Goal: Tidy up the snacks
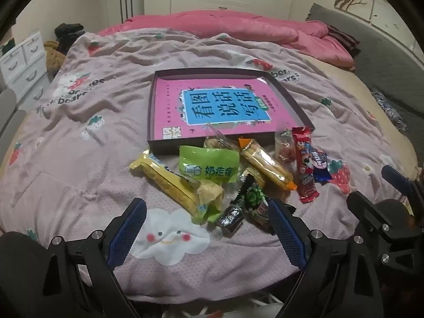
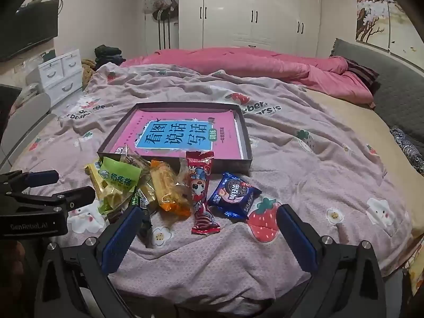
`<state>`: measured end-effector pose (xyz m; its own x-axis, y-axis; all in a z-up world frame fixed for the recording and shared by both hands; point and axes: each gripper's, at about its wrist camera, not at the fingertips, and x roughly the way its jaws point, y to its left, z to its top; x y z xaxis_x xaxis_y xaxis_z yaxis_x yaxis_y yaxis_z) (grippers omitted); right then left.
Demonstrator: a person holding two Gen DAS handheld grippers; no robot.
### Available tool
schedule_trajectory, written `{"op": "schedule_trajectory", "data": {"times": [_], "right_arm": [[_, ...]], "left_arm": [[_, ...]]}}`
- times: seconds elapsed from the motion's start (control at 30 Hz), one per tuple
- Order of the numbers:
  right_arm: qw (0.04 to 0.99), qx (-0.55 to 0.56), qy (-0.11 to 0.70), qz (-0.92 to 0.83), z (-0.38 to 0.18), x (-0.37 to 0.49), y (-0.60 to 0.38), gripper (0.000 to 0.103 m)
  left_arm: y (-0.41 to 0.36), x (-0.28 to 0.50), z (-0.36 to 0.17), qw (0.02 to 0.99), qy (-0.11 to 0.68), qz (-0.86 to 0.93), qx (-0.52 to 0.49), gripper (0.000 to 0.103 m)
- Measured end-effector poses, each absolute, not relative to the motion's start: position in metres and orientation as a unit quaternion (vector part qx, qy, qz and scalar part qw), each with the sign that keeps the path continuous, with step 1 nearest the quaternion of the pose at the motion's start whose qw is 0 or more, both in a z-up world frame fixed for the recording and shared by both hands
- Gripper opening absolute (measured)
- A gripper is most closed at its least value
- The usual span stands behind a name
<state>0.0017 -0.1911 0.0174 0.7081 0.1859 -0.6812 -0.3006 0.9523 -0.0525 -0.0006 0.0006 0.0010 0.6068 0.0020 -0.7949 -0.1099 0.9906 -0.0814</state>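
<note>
A pile of snack packets lies on the bed in front of a shallow dark box point(image 1: 169, 147) point(image 2: 238, 163) that holds a pink book point(image 1: 212, 106) point(image 2: 182, 135). The pile has a yellow packet point(image 1: 169, 182), a green packet point(image 1: 209, 165) point(image 2: 119, 177), an orange-ended packet point(image 1: 267, 165) point(image 2: 169, 188), a red packet point(image 1: 304, 164) point(image 2: 201, 190), a blue packet point(image 1: 319, 165) point(image 2: 233, 194) and small dark candies point(image 1: 230, 218). My left gripper point(image 1: 206, 228) is open just short of the candies. My right gripper point(image 2: 209, 235) is open just short of the red and blue packets.
The bed has a lilac strawberry-print blanket point(image 1: 79, 122) point(image 2: 304, 159), with a pink quilt point(image 1: 238, 26) point(image 2: 265, 63) at the far end. A grey headboard point(image 2: 397, 92) runs along the right. White drawers point(image 1: 21, 61) point(image 2: 61, 74) stand at the left.
</note>
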Motion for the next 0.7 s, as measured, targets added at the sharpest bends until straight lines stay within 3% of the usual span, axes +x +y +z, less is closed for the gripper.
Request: {"op": "schedule_trajectory", "data": {"times": [0.7], "right_arm": [[0.92, -0.071, 0.36, 0.139, 0.02, 0.002, -0.193, 0.102]], "left_arm": [[-0.005, -0.002, 0.003, 0.894, 0.445, 0.014, -0.058, 0.093]]}}
